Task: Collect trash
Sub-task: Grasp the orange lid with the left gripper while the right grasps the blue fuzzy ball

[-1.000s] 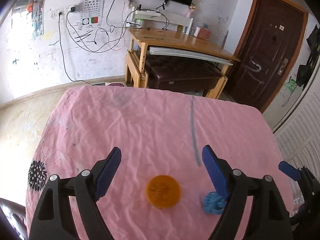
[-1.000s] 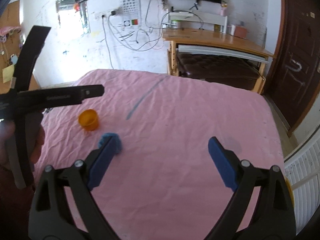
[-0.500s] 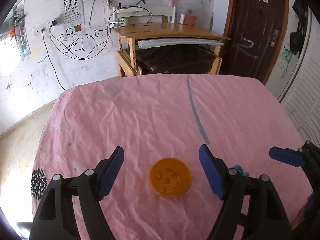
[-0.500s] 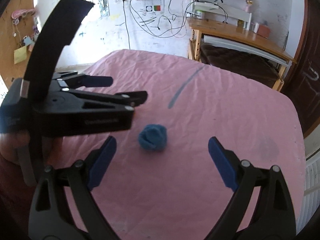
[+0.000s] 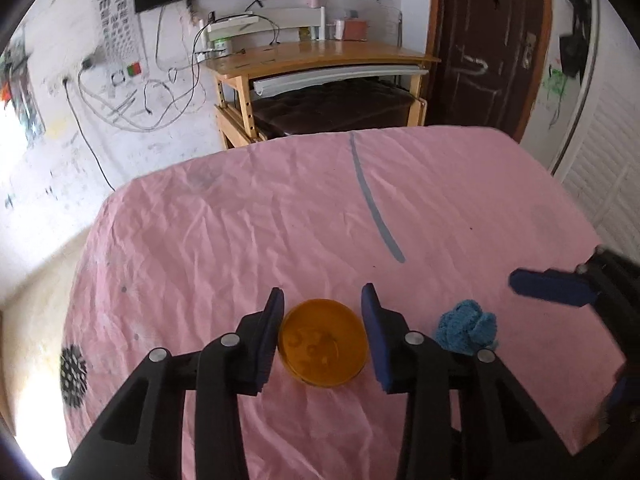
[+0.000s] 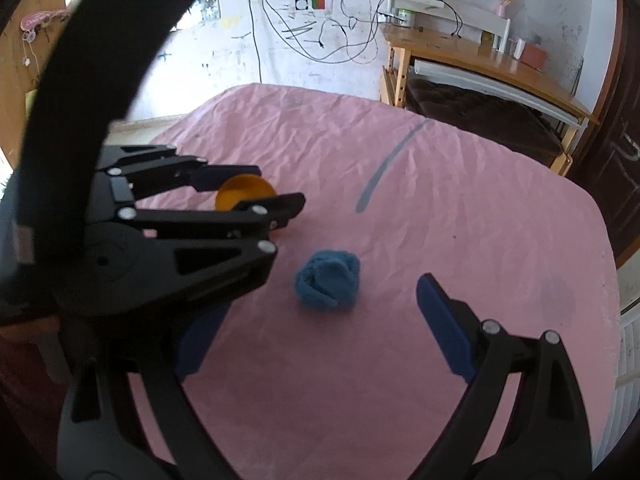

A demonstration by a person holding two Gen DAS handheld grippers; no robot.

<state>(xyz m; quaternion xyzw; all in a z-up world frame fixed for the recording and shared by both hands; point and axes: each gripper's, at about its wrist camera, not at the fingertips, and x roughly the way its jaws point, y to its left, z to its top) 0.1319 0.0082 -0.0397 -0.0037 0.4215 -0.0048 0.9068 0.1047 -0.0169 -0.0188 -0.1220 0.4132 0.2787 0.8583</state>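
now left gripper (image 5: 322,328) clamps upright orange cup (image 5: 323,342), mouth up.

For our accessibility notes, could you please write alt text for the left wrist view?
The left gripper closes its blue pads around an orange cup on a pink cloth. A blue crumpled wad lies just right, with the right gripper beyond.

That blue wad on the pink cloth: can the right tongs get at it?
Probably yes. The right tongs are open and the blue wad lies just ahead between them, nothing covering it; the left tongs sit beside it, around the orange cup.
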